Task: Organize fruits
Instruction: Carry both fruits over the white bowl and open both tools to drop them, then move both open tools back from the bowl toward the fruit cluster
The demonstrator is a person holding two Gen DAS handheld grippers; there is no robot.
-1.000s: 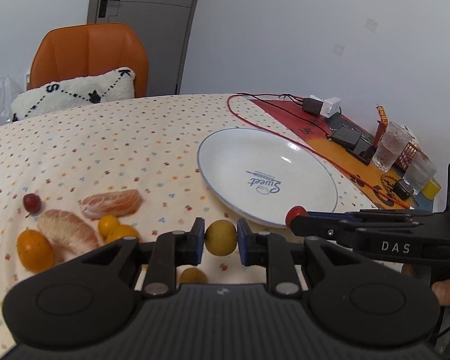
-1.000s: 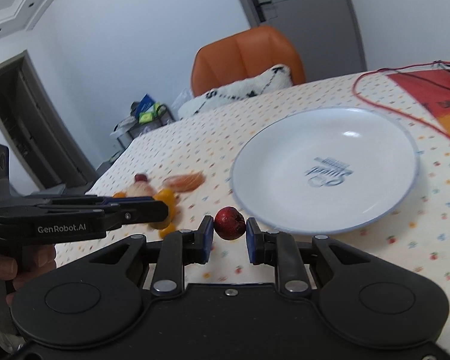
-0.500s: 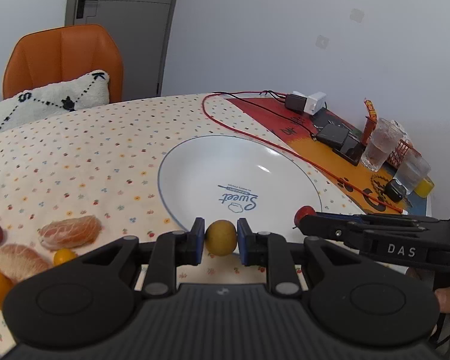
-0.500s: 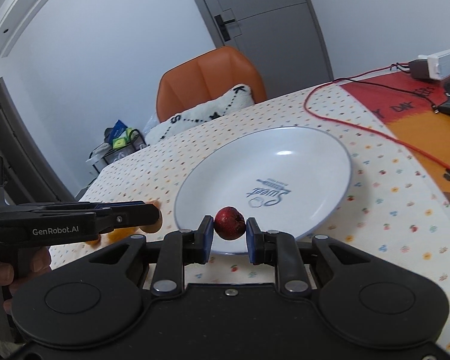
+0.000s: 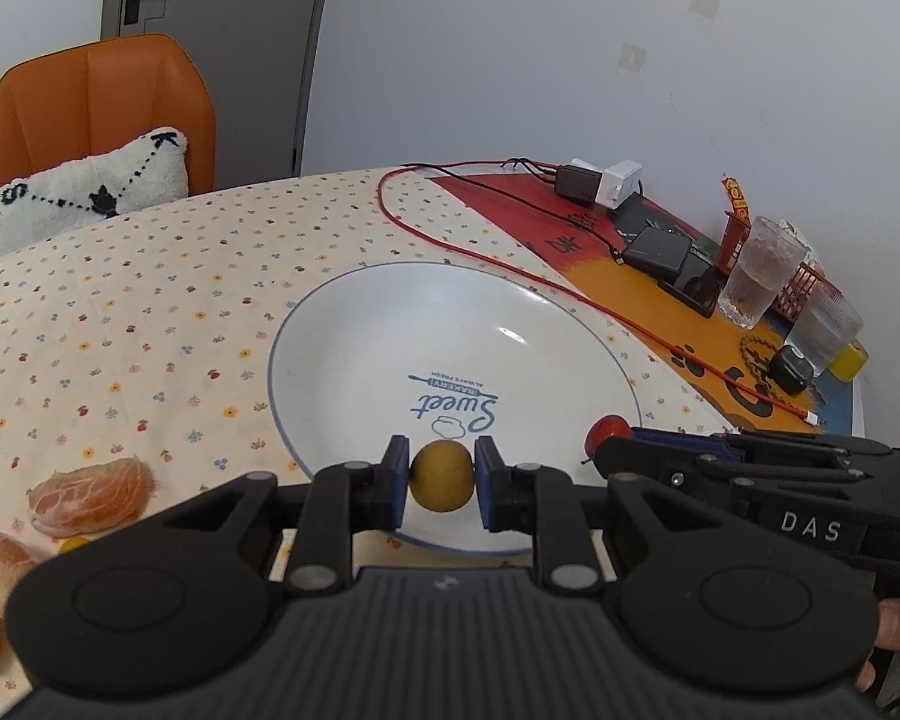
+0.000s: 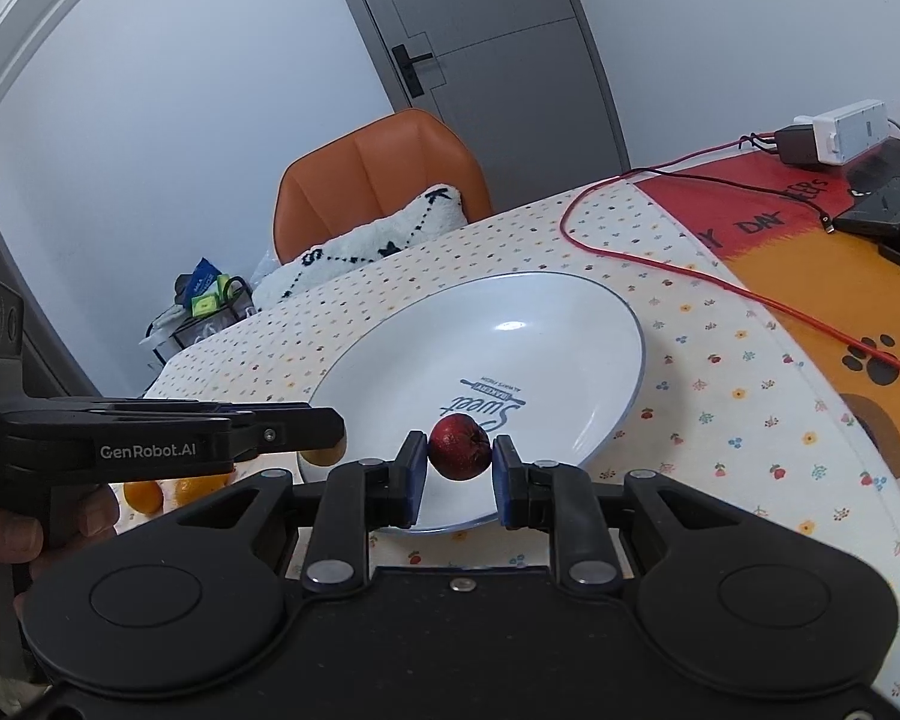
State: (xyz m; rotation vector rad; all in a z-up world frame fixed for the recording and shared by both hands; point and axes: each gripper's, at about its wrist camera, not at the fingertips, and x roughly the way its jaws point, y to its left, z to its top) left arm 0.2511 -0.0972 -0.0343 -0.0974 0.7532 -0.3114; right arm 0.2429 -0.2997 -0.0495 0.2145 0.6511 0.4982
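My left gripper [image 5: 441,483] is shut on a small yellow-brown round fruit [image 5: 441,476] and holds it over the near rim of a white plate [image 5: 360,354] marked "Sweet". My right gripper [image 6: 459,471] is shut on a small dark red fruit [image 6: 460,445] over the same plate's [image 6: 540,324] near edge. The red fruit also shows in the left wrist view [image 5: 607,429], at the tip of the right gripper. Peeled citrus segments [image 5: 90,498] and small oranges [image 6: 144,495] lie on the tablecloth left of the plate.
A red cable [image 5: 510,267] runs past the plate's far right side. Chargers [image 5: 600,183], a dark device [image 5: 660,252] and glasses [image 5: 759,273] stand at the table's right edge. An orange chair [image 5: 96,108] with a white cushion [image 5: 78,192] stands behind the table.
Both grippers have moved toward the plate with their fruits, from beside the fruit pile to over its near rim. The loose fruit has slid to the left edge of the left view.
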